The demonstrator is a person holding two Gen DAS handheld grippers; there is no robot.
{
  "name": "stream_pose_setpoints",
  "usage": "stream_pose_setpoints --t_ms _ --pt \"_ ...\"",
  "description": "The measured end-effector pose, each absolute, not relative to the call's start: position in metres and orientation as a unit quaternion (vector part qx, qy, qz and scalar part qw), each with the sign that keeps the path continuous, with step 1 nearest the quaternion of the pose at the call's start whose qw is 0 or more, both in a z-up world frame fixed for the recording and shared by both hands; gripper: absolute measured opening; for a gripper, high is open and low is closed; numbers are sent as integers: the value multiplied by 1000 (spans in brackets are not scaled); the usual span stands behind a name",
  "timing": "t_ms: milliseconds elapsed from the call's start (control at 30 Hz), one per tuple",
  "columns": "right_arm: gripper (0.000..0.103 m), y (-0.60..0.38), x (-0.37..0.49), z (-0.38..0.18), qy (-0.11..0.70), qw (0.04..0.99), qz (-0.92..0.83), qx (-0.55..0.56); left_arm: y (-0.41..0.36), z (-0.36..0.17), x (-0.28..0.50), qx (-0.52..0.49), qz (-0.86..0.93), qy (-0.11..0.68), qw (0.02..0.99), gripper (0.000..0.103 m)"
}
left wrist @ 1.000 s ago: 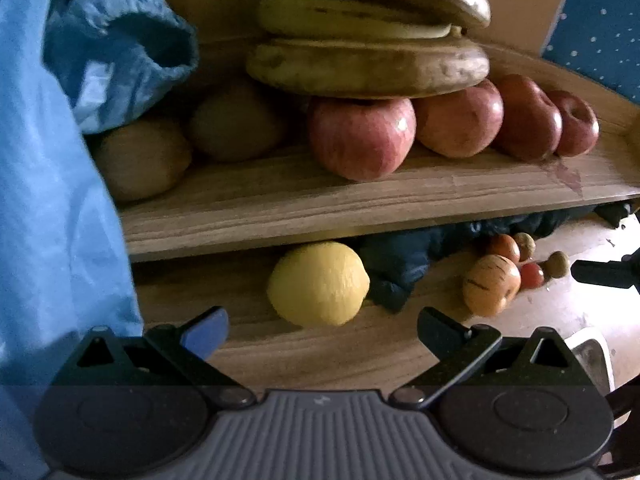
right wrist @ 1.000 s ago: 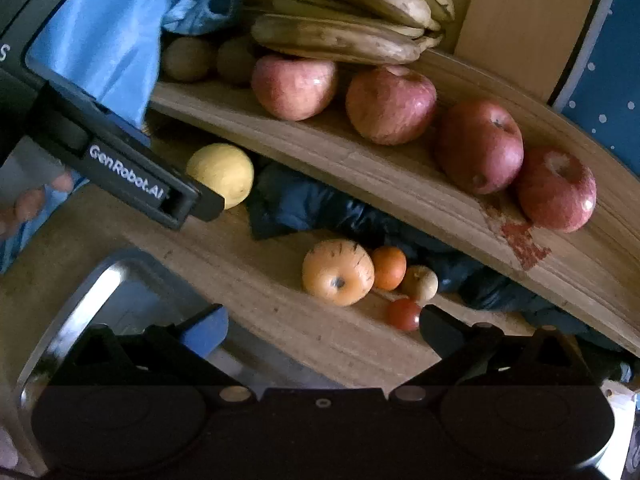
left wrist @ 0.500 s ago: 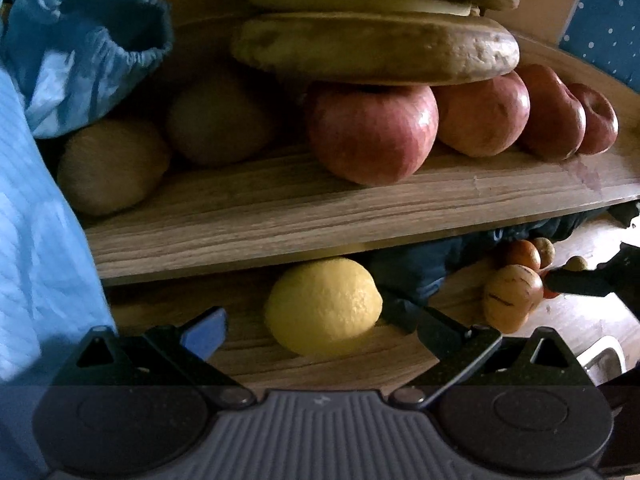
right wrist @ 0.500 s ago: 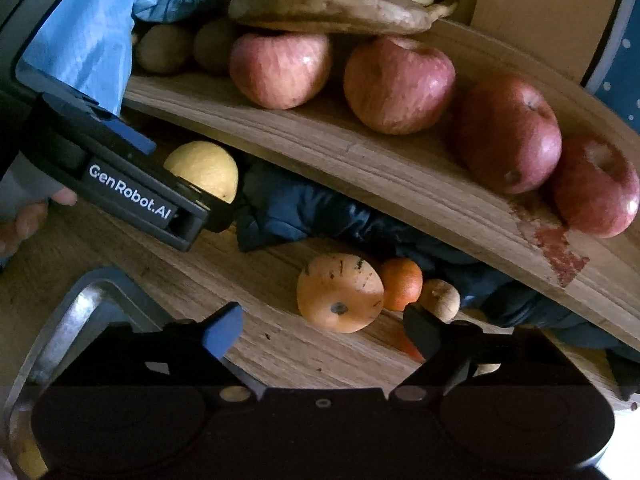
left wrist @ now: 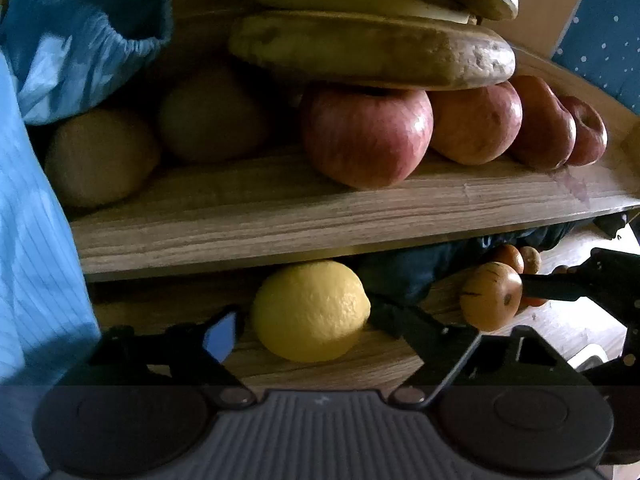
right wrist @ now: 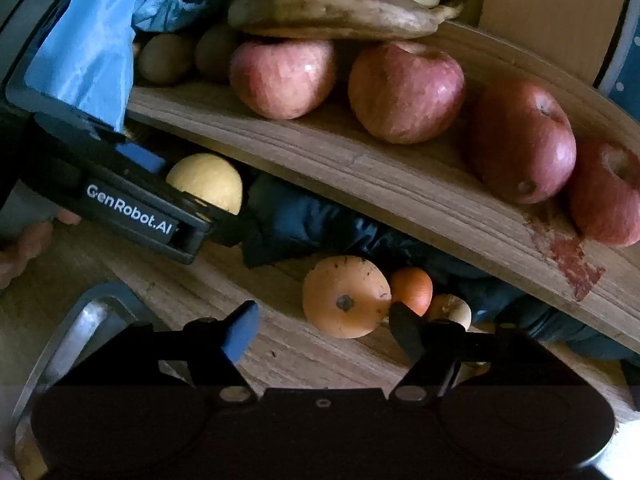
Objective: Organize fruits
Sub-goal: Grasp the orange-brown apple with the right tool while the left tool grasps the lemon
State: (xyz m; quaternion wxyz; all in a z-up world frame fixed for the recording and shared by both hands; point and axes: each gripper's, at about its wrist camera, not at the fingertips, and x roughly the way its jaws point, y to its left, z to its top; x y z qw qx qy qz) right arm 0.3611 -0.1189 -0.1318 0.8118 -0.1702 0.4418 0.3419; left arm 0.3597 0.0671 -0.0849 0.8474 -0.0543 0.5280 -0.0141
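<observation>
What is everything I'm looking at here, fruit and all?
Red apples: four, red-pink, in a row on the wooden upper shelf.
Bananas: a bunch, yellow-brown, resting on the apples.
Brown round fruits: two, dull brown, left on the shelf.
Yellow lemon: one, under the shelf, between the left gripper's fingers.
Orange speckled round fruit: one, lower board.
Small orange fruit: one, beside it.
Dark blue cloth: under the shelf.
Metal tray: silver, bottom left.
Blue sleeve: person's.
Left gripper: black, closing.
Right gripper: black, closing, pads on nothing.
</observation>
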Motion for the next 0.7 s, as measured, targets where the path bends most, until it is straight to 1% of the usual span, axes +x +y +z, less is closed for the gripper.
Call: stream_pose_setpoints --t_ms 133,200,367,533,700 --pt "73 -119 361 -131 441 812 342 -169 70 -85 355 -59 -7 523 850 81" --pt "71 -120 360 -130 442 812 341 -169 73 -85 354 -61 -4 520 852 76" --pt "69 -124 362 -130 463 807 337 -143 74 -86 354 -67 0 519 852 72" --pt "69 -126 368 -137 481 806 324 -117 76 -90 352 -70 -1 521 851 72" --pt "69 -132 379 -141 497 809 308 -60 74 -94 356 -70 -2 526 848 72"
